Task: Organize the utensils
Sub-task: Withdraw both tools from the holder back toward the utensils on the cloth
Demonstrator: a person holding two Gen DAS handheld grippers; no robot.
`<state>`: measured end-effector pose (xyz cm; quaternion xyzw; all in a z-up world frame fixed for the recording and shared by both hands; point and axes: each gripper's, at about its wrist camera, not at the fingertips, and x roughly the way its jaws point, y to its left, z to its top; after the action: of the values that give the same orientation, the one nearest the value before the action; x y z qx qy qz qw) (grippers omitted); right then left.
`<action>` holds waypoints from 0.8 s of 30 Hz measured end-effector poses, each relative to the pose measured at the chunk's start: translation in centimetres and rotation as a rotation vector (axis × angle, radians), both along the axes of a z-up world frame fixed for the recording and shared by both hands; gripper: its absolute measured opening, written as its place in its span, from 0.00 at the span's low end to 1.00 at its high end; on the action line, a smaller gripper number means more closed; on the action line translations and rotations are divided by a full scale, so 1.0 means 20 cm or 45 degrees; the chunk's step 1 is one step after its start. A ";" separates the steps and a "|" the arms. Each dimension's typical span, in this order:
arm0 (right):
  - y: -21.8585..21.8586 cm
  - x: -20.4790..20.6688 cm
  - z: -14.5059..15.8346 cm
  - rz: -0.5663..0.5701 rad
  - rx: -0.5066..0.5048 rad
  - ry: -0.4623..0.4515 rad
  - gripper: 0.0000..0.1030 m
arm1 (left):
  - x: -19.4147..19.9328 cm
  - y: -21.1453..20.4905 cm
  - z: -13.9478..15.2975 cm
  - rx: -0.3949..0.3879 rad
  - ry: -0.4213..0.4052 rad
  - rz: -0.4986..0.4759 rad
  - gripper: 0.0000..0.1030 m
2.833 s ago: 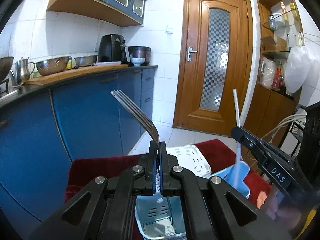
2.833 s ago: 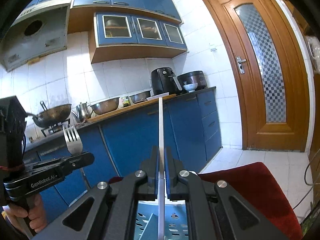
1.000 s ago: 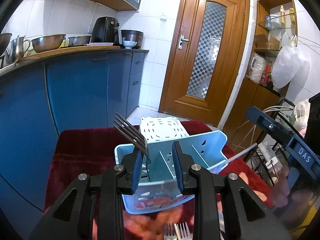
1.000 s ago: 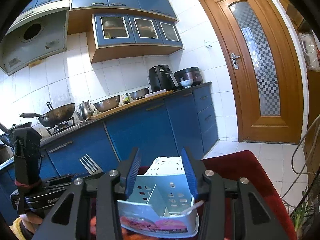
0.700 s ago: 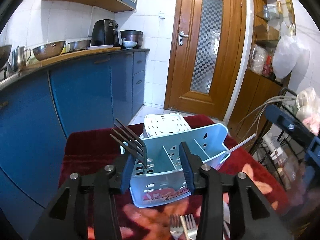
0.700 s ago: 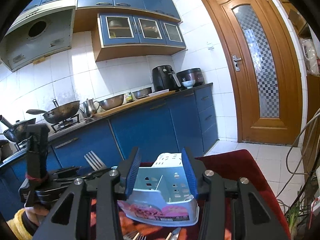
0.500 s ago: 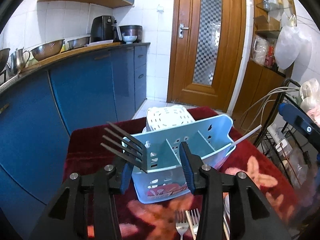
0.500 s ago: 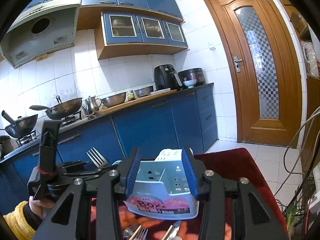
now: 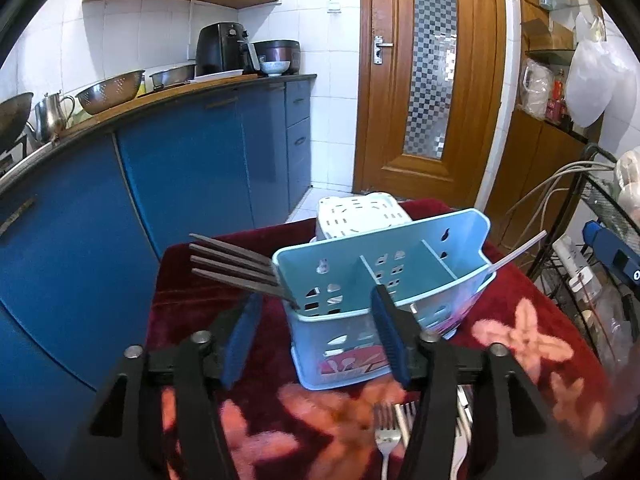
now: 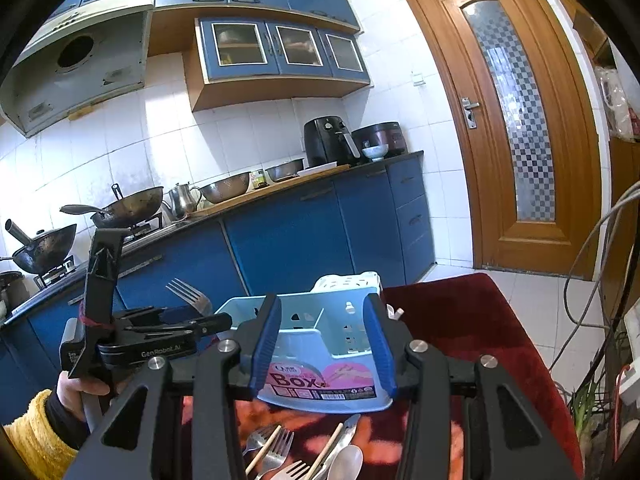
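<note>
Left gripper [image 9: 316,330]: jaws apart, and they have just been opening. Nothing pressed between the blue pads. The fork [image 9: 240,270] it was placing stands handle-down in the left end compartment of the light blue cutlery caddy [image 9: 384,276], tines up and leaning out over the caddy's left wall, toward the left finger but not clamped by it.

Right gripper [image 10: 322,340]: jaws apart and empty, framing the caddy's near face from just behind; no contact that I can see.

Caddy sits on a dark red flowered cloth [image 9: 532,344]. Three compartments. A thin white straw-like stick [image 9: 520,252] pokes out of the right end one; the middle looks empty. A white perforated basket [image 9: 360,216] stands just behind, touching or nearly so.

Loose utensils [image 10: 304,456] lie on the cloth in front of the caddy: forks, at least one spoon, chopstick-like sticks, partly overlapped.

Step in hand, as I read it: release finished, pull back, go for the next piece. To do it well:
- Draw the left gripper straight back and a little up, so the left finger does not catch the leaning tines and tip the fork out.
- The caddy is light plastic; avoid nudging it.
- From the pile, take a piece on top, gripped by the handle, so it drops in handle-first.
- Like with like: forks to the left end.
</note>
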<state>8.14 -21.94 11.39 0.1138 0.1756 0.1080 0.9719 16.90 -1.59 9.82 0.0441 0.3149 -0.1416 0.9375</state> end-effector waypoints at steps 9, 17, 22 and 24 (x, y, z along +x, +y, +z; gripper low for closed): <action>-0.01 -0.02 -0.04 0.003 0.034 0.035 0.45 | -0.05 0.09 -0.04 -0.039 0.037 0.017 0.61; 0.02 -0.06 -0.10 0.013 0.022 0.109 0.45 | -0.15 0.17 -0.07 -0.099 0.069 0.051 0.61; 0.03 -0.08 -0.17 0.011 -0.004 0.195 0.45 | -0.24 0.18 -0.09 -0.136 0.100 0.035 0.61; 0.03 -0.10 -0.21 0.010 -0.014 0.238 0.45 | -0.28 0.17 -0.11 -0.143 0.119 0.026 0.61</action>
<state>6.22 -21.27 7.26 0.1175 0.2664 0.0998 0.9514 11.38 1.74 7.53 -0.0183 0.3503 -0.1515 0.9241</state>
